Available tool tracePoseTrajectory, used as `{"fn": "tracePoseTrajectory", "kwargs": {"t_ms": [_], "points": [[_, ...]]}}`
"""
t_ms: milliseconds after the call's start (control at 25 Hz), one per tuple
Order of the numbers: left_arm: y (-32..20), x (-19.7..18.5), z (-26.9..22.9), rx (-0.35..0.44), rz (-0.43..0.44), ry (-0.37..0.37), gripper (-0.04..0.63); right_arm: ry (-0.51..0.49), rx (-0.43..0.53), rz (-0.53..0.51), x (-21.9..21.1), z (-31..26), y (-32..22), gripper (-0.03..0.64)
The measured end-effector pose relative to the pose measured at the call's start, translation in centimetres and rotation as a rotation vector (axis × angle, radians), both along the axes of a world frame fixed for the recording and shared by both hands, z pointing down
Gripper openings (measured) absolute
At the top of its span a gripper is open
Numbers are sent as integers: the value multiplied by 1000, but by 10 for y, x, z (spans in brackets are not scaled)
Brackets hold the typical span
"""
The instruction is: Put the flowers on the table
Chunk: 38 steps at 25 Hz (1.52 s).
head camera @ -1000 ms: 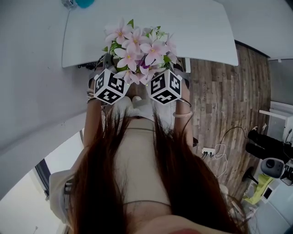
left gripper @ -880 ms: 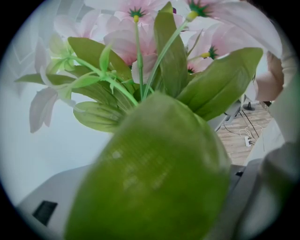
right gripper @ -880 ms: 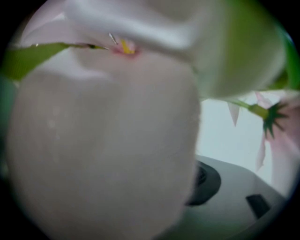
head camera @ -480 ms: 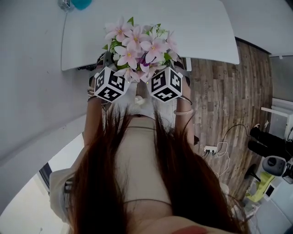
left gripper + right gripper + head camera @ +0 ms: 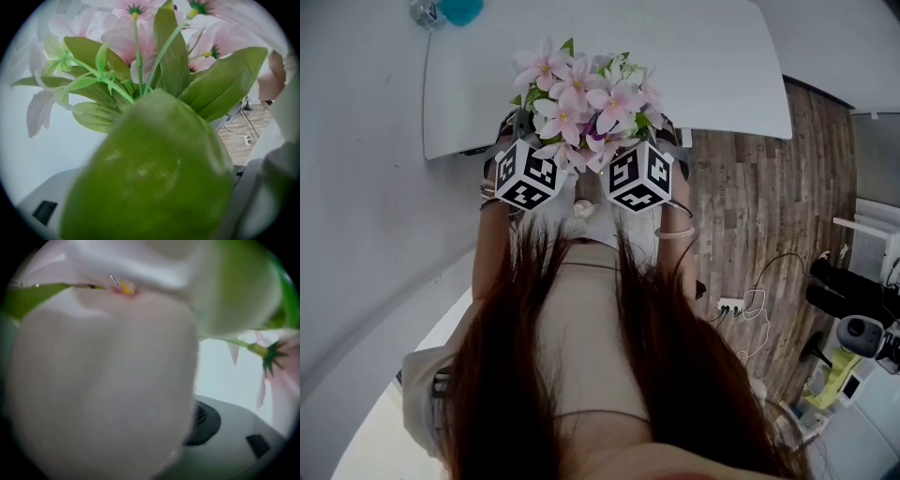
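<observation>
Right, head view: a bunch of pale pink artificial flowers with green leaves (image 5: 581,103) sits up at 12 o'clock, dead centre between the two tools. The left gripper (image 5: 523,171) shows its black-and-white marker cube at 7 o'clock of the blooms, and the right gripper (image 5: 639,174) shows its cube at 5 o'clock, the two cubes close together, side by side. The bunch lies across the near edge of the white rounded table (image 5: 703,66), and whether anything touches that top can't be made out.

Over to the left gripper view, one broad green leaf (image 5: 150,178) fills the lower half, right up against the lens, with stems and pink heads fanning out at 12 o'clock. The right gripper view is smothered by a pale pink petal (image 5: 103,380) from 9 o'clock to the centre. So no view shows the jaws of either tool, wide or narrow, and I can't tell their grip.

A teal object (image 5: 461,9) sits at the table's far corner at 11 o'clock. Brown wooden plank floor (image 5: 769,206) runs down 3 o'clock, with a white power strip (image 5: 727,307) lying on it
</observation>
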<state>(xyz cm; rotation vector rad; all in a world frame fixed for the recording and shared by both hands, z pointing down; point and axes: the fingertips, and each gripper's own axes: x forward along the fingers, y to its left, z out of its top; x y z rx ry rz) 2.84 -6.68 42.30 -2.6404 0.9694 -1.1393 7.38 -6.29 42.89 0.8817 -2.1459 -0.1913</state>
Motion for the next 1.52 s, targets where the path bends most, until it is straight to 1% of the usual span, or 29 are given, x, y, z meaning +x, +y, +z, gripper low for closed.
{"fn": "tracePoseTrajectory", "kwargs": {"t_ms": [560, 720, 840, 1040, 1240, 1360, 1520], "points": [[-2, 0, 0, 8, 5, -4, 370, -1, 12, 4, 1, -1, -2, 385], [-29, -5, 1, 1, 11, -5, 371, 3, 1, 14, -4, 2, -29, 385], [-33, -8, 5, -3, 13, -5, 370, 4, -5, 16, -8, 5, -33, 385], [-105, -25, 21, -51, 31, 2, 370, 19, -29, 32, -24, 19, -103, 385], [-166, -65, 48, -84, 31, 2, 370, 22, -76, 33, -65, 47, -164, 385], [-178, -75, 54, -95, 29, -4, 370, 18, -88, 30, -75, 53, -177, 385], [-177, -74, 56, -97, 30, -5, 370, 20, -87, 28, -73, 54, -175, 385]]}}
